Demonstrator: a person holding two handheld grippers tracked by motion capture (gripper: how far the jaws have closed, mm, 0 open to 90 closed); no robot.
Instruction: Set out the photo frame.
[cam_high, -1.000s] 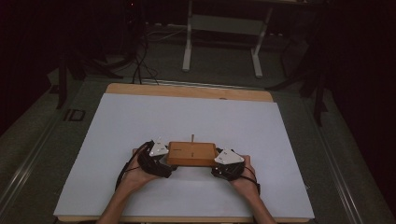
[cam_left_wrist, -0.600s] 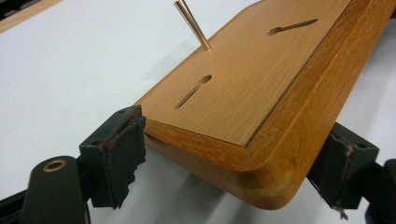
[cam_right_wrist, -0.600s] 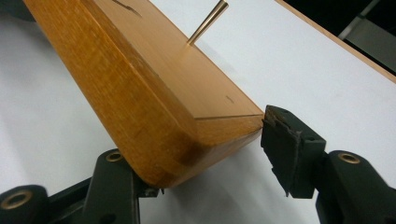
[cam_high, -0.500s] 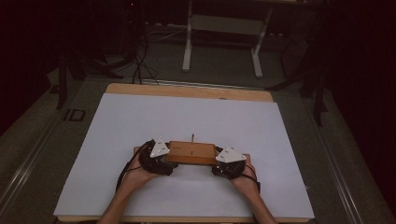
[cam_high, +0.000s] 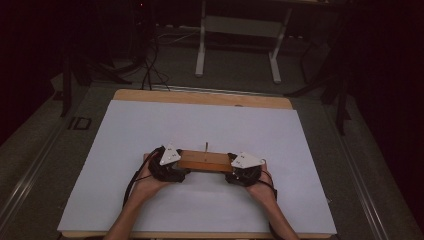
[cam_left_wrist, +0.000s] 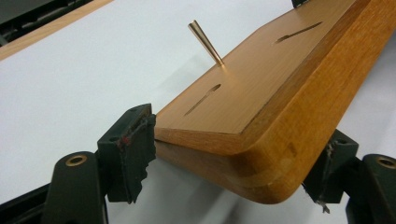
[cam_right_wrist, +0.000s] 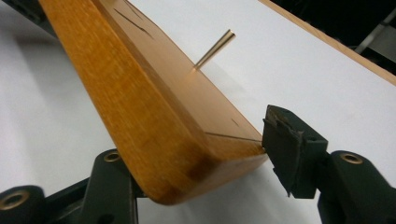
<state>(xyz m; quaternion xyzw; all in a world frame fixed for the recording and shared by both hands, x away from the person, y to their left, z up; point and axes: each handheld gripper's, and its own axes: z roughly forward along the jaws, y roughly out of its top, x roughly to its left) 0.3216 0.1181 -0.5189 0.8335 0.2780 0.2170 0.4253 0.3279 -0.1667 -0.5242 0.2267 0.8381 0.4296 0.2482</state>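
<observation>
Wood block (cam_high: 205, 161) with a brass pin (cam_high: 206, 146) standing from its top is our landmark, lying on the white sheet (cam_high: 200, 125) near the bench's near edge. We see the left tongs (cam_high: 172, 170) clamped on the block's left end and the right tongs (cam_high: 240, 172) clamped on its right end, jaws pressed against its sides. In the left gripper view two narrow slots (cam_left_wrist: 203, 99) cut the block's top face, either side of the pin. Beyond the block the bench (cam_high: 200, 97) shows a bare wooden strip; farther back, a dark floor with a white frame (cam_high: 240, 40) and cables (cam_high: 150, 70).
</observation>
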